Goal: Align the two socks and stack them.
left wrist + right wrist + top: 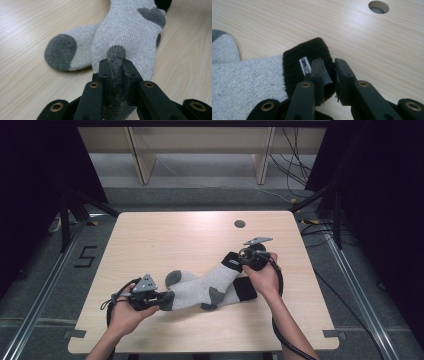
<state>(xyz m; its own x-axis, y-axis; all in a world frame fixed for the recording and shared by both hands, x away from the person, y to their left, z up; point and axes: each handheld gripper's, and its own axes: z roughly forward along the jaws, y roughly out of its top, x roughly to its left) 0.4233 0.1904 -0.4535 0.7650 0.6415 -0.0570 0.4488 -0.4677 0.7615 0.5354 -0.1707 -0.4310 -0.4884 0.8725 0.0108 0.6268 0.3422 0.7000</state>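
Two grey socks with dark grey toes and heels and black cuffs lie across the wooden table (pixel 150 240). My left gripper (pixel 164 300) (pixel 116 63) is shut on the dark toe of the upper sock (pixel 207 287) (pixel 130 32). The black cuff (pixel 309 53) of that same sock is pinched in my right gripper (pixel 241 260) (pixel 328 63), so the sock stretches between both hands. Beneath it rests the second sock (pixel 176 278) (pixel 61 51), its toe poking out at the left and its cuff (pixel 245 289) at the right.
A round cable hole (pixel 239 224) (pixel 378 6) sits in the table near its far edge. Wooden furniture legs (pixel 142 157) and loose cables (pixel 292 165) stand on the floor beyond. Dark curtains and metal frame posts (pixel 65 220) flank both sides.
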